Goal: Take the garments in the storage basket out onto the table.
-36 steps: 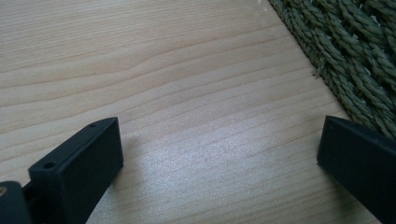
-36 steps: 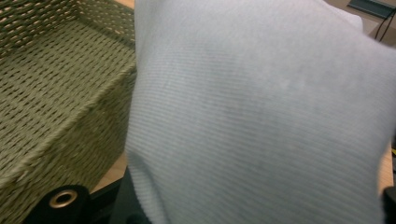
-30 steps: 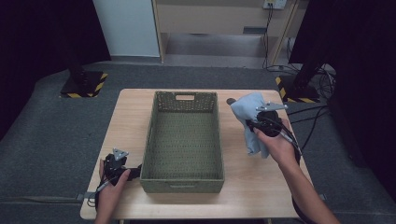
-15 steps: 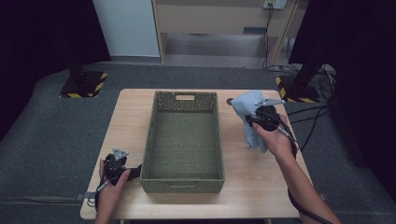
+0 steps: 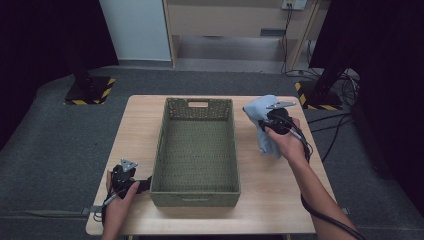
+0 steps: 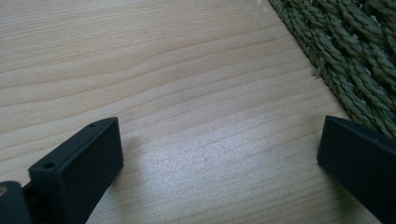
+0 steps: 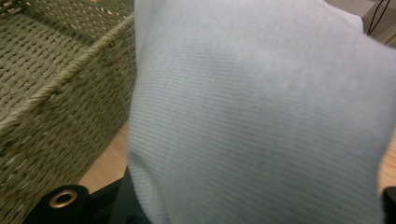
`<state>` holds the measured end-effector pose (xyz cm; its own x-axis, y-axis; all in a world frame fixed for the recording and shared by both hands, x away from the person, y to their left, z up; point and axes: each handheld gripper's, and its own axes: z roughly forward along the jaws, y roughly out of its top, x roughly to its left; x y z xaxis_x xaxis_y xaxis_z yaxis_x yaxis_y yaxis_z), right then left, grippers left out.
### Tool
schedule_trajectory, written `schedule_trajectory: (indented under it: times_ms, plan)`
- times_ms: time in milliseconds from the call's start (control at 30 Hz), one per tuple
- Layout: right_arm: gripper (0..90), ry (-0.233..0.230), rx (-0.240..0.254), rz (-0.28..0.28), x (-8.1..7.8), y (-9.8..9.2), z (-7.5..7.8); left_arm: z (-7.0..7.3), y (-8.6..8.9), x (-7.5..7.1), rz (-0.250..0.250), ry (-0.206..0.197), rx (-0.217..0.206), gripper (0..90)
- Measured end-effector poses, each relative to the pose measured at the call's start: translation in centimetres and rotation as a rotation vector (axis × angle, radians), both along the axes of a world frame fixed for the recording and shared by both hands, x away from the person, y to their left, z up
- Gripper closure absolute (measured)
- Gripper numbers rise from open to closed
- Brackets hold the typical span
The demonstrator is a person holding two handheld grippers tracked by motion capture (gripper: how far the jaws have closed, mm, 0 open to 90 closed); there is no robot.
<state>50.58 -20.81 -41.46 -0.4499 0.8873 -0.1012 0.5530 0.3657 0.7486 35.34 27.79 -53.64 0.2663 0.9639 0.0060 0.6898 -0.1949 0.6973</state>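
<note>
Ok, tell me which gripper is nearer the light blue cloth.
Right. The right gripper is shut on the light blue cloth, holding it up just right of the woven basket. The left gripper rests open on the table at the basket's near left corner, far from it.

Pale blue cloth (image 5: 266, 131), ribbed knit, hanging bunched above the table, right of the basket (image 5: 196, 185)
</note>
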Motion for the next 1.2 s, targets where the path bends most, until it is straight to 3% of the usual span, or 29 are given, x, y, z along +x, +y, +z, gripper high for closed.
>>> schedule_trajectory:
  times_ms: [433,933,1200]
  plan:
    - [62.0,0.077,-0.009,-0.031,2.6,0.2,-3.4,0.0,0.0,0.0,0.0,-0.001,-0.001,0.0]
    - [61.4,0.112,0.017,-0.073,4.8,0.1,-5.3,0.0,0.0,0.0,0.0,0.0,0.0,0.0]
    - [60.7,0.129,0.015,-0.087,5.2,0.2,-6.2,0.0,0.0,0.0,0.0,-0.001,0.0,0.0]
